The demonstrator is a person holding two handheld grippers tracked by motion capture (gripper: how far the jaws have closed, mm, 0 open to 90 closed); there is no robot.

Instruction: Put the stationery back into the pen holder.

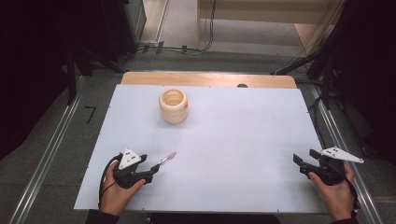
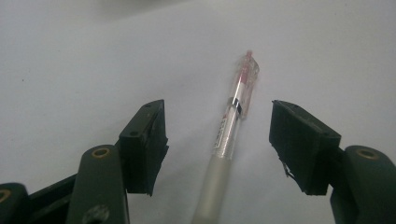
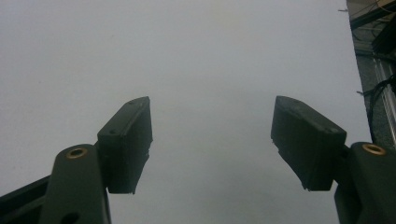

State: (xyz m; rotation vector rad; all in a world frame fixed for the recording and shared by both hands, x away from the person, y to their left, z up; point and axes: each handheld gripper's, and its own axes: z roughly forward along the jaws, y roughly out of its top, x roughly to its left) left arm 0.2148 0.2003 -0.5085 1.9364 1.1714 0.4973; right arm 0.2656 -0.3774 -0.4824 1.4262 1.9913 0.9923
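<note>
While the white table [image 1: 233,140] carries a ribbed cup [image 1: 173,106] at its far left, the pen [image 2: 231,126] lies flat near-left, not yet gripped: the left gripper [image 2: 218,140] straddles it, jaws apart. Right gripper [image 3: 212,140] waits near-right, likewise spread, holding nothing.

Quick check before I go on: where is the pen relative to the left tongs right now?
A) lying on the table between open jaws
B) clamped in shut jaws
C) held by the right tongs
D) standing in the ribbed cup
A: the left gripper view shows the pen flat on the white table, with the left tongs open around it, both jaws clear of the barrel.
</note>
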